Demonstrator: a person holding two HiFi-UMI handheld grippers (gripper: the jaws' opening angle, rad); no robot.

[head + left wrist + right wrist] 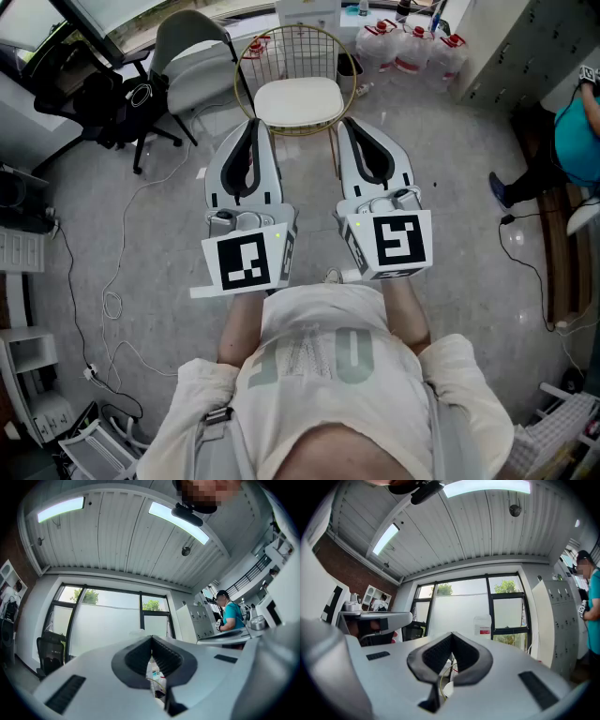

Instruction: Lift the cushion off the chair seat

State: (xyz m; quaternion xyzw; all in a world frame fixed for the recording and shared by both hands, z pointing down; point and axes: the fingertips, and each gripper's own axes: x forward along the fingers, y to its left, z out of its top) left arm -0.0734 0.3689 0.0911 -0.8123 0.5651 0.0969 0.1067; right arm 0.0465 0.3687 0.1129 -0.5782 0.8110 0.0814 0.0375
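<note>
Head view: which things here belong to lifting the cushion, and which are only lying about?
For the job: cushion, wire chair, left gripper, right gripper (both shut, empty).
Lying about: grey office chair, black office chair, water jugs, floor cable.

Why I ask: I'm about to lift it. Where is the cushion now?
In the head view, the cushion lies on the seat of the wire chair at top centre, right of the grey chair.
</note>
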